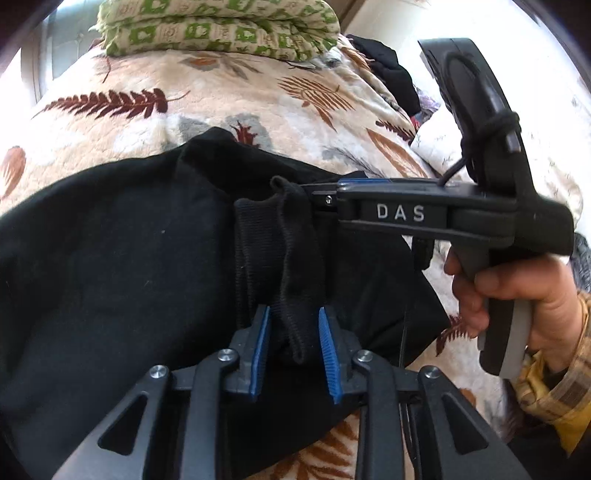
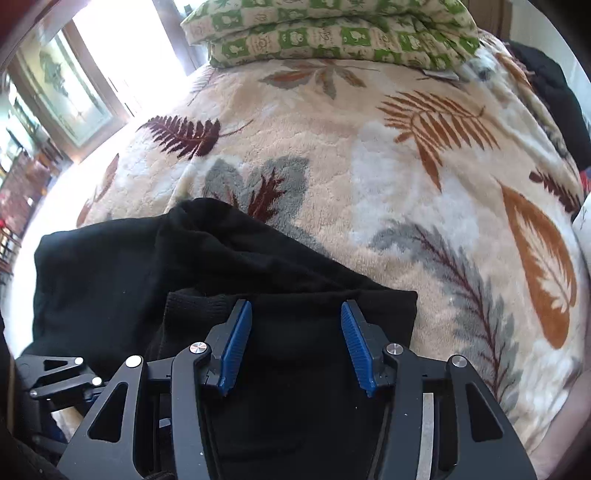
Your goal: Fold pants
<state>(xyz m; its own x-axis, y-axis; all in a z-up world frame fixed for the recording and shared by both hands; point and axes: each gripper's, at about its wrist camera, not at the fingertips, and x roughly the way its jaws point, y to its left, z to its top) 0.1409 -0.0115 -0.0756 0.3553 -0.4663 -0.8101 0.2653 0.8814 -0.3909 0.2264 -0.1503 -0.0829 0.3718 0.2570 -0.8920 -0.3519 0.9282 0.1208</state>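
Left wrist view: black pants [image 1: 110, 240] lie across the leaf-print blanket [image 1: 147, 122] on a bed, a ribbed cuff [image 1: 291, 258] bunched between the left claw [image 1: 293, 343] pads, which look clamped on it. Further right, a hand [image 1: 517, 299] holds the right claw's handle (marked DAS). Right wrist view: right claw [image 2: 299, 343] jaws stand apart over the pants [image 2: 110, 266], gripping nothing. Green-checked bedding [image 2: 332, 33] sits behind.
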